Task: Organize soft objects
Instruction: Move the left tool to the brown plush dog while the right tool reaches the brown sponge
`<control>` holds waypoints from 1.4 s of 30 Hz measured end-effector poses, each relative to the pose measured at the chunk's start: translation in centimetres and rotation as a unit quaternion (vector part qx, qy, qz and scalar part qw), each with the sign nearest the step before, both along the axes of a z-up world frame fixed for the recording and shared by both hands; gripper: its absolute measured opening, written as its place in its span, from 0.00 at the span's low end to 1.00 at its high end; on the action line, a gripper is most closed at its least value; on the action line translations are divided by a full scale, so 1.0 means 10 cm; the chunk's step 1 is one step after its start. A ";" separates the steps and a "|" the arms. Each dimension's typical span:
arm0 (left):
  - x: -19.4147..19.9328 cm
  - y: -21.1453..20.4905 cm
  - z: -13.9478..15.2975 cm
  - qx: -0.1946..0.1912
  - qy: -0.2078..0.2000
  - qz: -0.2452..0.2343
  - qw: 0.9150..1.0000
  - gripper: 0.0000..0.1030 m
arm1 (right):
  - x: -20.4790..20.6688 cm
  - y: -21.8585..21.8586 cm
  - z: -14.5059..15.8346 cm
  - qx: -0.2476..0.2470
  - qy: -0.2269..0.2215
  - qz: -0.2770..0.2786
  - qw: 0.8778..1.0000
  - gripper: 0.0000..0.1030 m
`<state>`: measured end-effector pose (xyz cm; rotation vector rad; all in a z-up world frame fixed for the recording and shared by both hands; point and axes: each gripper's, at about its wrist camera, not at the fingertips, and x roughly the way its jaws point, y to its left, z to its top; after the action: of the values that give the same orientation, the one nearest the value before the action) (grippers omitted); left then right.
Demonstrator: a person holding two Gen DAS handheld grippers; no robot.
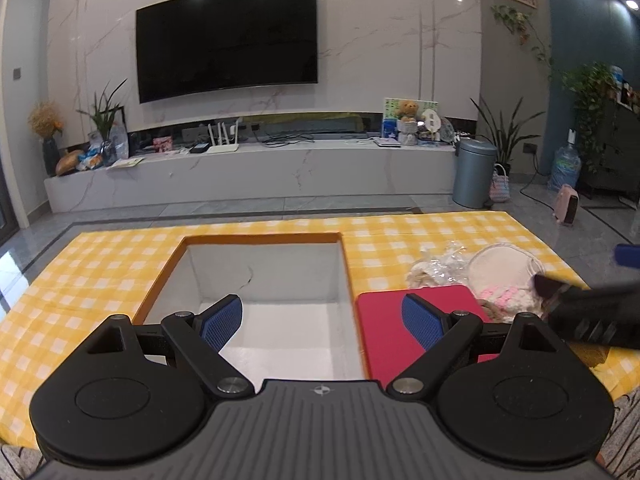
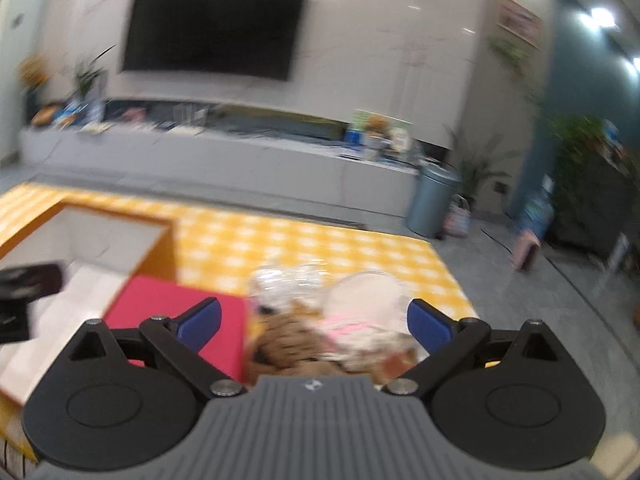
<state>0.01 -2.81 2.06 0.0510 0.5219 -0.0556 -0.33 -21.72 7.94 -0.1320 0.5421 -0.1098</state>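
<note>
Grippers both spread, empty: left gripper [image 1: 322,322] above open box [image 1: 262,276]; right gripper [image 2: 316,322] over plush toys [image 2: 320,340] beside red pad [image 2: 176,312].

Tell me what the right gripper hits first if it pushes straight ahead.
Most likely the brown plush toy lying between the open fingers of the right gripper, with the pink-and-white soft item just beyond; blur makes depth uncertain.

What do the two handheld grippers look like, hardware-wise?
Both match: left gripper and right gripper have black linkage arms with silver pivot pins, round black side discs, blue textured fingers, and a ribbed grey body with a small white emblem. No cables or sleeves visible.
</note>
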 end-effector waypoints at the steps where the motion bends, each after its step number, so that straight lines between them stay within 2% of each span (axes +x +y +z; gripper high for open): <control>1: 0.01 -0.04 0.01 0.008 0.004 -0.007 1.000 1.00 | 0.00 -0.12 0.00 0.010 -0.003 -0.014 1.000 0.97; 8: 0.04 -0.28 0.06 0.032 0.014 -0.028 0.999 1.00 | -0.01 -0.84 -0.26 0.035 0.020 -0.106 0.994 0.97; 12: 0.08 -0.45 0.07 0.041 0.030 -0.059 0.997 1.00 | 0.04 -1.15 -0.46 0.114 0.021 -0.128 0.985 0.97; 14: 0.12 -0.55 0.07 0.041 0.044 -0.072 0.996 1.00 | 0.08 -1.20 -0.57 0.129 0.033 -0.131 0.982 0.97; 18: 0.19 -0.73 0.08 0.035 0.077 -0.109 0.990 1.00 | 0.18 -1.22 -0.72 0.120 0.050 -0.128 0.983 0.97; 21: 0.29 -0.88 0.13 0.034 0.094 -0.127 0.987 1.00 | 0.25 -1.27 -0.75 0.142 0.043 -0.137 0.979 0.97; 24: 0.43 -1.06 0.15 0.029 0.110 -0.134 0.985 1.00 | 0.30 -1.35 -0.78 0.145 0.034 -0.161 0.976 0.97; 26: 0.52 -1.20 0.12 0.045 0.133 -0.152 0.978 1.00 | 0.31 -1.43 -0.81 0.155 0.033 -0.176 0.971 0.97; 29: 0.58 -1.46 0.06 0.082 0.145 -0.195 0.967 1.00 | 0.31 -1.63 -0.87 0.211 0.034 -0.201 0.956 0.97; 32: 0.69 -1.73 -0.07 0.120 0.157 -0.195 0.961 1.00 | 0.29 -1.76 -0.92 0.248 0.038 -0.211 0.945 0.97; 35: 0.83 -2.01 -0.20 0.195 0.152 -0.206 0.947 1.00 | 0.27 -1.79 -0.94 0.265 0.040 -0.202 0.942 0.97; 37: 0.96 -2.14 -0.28 0.229 0.165 -0.188 0.941 1.00 | 0.26 -1.81 -0.94 0.267 0.040 -0.202 0.942 0.97; 39: 1.13 -2.15 -0.35 0.220 0.198 -0.163 0.941 1.00 | 0.26 -1.82 -0.94 0.268 0.040 -0.205 0.941 0.97; 42: 1.39 -2.12 -0.45 0.166 0.273 -0.138 0.937 0.99 | 0.25 -1.86 -0.94 0.274 0.040 -0.208 0.938 0.97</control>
<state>13.88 -24.04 -2.40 0.4501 1.0766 -0.2610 2.18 -40.32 -1.48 0.5297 0.6587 -0.3607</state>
